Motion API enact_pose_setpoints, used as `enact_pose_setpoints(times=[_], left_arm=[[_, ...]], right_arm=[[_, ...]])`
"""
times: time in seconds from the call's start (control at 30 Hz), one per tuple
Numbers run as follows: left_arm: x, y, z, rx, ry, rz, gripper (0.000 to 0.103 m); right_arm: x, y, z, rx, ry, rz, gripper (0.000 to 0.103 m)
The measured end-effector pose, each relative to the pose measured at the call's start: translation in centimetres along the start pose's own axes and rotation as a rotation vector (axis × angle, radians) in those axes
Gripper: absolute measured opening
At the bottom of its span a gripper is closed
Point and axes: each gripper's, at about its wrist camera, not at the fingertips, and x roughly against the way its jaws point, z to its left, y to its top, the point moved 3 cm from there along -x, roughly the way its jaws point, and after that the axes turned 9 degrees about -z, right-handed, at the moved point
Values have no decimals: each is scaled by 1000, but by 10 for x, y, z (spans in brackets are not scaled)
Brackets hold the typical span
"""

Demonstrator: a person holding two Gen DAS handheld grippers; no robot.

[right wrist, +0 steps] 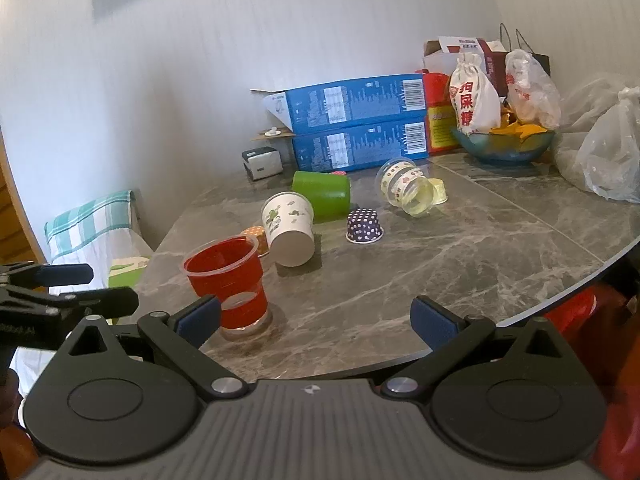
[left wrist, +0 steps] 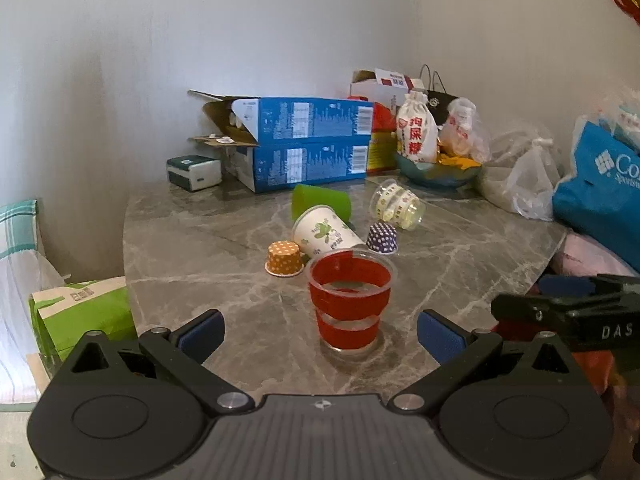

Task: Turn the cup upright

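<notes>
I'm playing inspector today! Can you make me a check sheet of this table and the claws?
Surface: grey marble table, no spills seen.
Job's things: red cup upright; paper cup, green cup and clear cup on their sides; orange dotted cup and purple dotted cup upside down.
Clutter: blue boxes, bowl, bags.
Claws: left claw and right claw open, empty.
Cables: nothing seen.
Surroundings: white walls.
</notes>
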Motion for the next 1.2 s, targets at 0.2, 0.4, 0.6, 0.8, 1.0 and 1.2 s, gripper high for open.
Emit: enact_pose_setpoints(times=[0.2, 0.4, 0.6, 0.8, 1.0, 1.2], left_arm=[[6, 1, 2, 43, -4, -31, 103], [6, -1, -1, 53, -12, -27, 103], [12, 1, -3, 59, -19, -40, 103], [21, 4, -6, 56, -19, -55, 103], [28, 4, -5, 61, -18, -64, 103], [35, 5, -7, 59, -23, -78, 103]], right_arm=[[-2, 1, 4, 8, 15, 1, 102], [-1, 0, 5, 16, 14, -3, 102], [6, 1, 4, 12, 14, -15, 102], [13, 2, 10, 27, 19, -25, 102], [19, 4, 13, 30, 23, -37, 102], [24, 6, 15, 34, 25, -45, 102]])
